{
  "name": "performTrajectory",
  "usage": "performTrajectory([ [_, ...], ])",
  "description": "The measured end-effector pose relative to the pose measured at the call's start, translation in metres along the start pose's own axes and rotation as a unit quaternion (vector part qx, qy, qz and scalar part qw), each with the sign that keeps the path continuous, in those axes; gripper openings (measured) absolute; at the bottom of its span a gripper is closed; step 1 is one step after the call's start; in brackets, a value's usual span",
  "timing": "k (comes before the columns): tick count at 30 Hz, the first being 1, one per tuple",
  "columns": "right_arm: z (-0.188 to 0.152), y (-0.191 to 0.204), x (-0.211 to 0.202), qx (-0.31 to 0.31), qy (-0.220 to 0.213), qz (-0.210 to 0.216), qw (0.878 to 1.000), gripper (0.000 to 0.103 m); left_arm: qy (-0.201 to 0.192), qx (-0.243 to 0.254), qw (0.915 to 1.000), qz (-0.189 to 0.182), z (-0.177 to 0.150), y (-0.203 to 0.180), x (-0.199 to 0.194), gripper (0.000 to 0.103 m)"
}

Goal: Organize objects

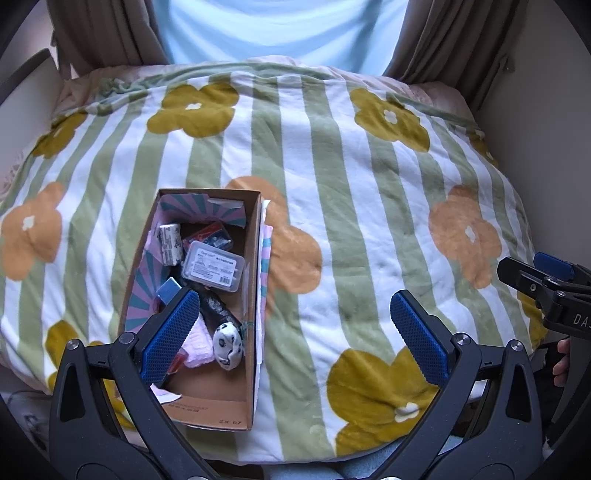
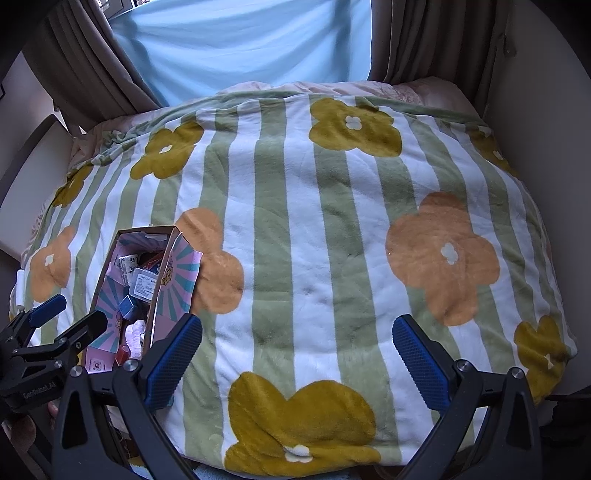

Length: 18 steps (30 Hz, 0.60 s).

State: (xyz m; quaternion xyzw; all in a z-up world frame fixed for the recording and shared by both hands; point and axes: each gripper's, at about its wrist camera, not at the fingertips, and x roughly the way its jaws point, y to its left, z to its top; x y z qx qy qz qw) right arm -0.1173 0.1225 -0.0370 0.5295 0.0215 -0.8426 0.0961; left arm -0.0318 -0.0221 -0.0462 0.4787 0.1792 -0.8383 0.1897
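An open cardboard box (image 1: 255, 295) lies on the flowered blanket at the left; it also shows in the right wrist view (image 2: 162, 280). Inside lie a clear plastic case (image 1: 214, 266), a white wrapped packet (image 1: 170, 243), a red packet (image 1: 210, 234), a small blue box (image 1: 169, 290), a black-and-white plush ball (image 1: 228, 345) and something pink (image 1: 197, 343). My left gripper (image 1: 295, 332) is open and empty, its left finger over the box. My right gripper (image 2: 295, 343) is open and empty above bare blanket to the right of the box.
The striped blanket with yellow and orange flowers (image 1: 351, 206) covers a bed. Brown curtains (image 1: 454, 37) and a light blue window panel (image 1: 280, 26) stand behind it. Walls close in on both sides.
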Motion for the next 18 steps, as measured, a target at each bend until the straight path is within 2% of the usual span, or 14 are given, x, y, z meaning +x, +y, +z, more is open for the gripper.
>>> performTrajectory([
  [8,-0.001,0.000,0.000,0.002,0.000,0.000,1.000,0.102,-0.006,0.013,0.9998,0.011,0.002,-0.005,-0.002,0.103],
  [14,0.005,-0.006,-0.001,0.001,0.000,-0.003,1.000,0.102,-0.046,0.009,0.9971,0.061,0.003,-0.010,-0.017,0.103],
  [18,0.006,-0.008,-0.001,0.000,-0.002,-0.006,1.000,0.102,-0.059,0.016,0.9967,0.054,0.006,-0.012,-0.025,0.103],
])
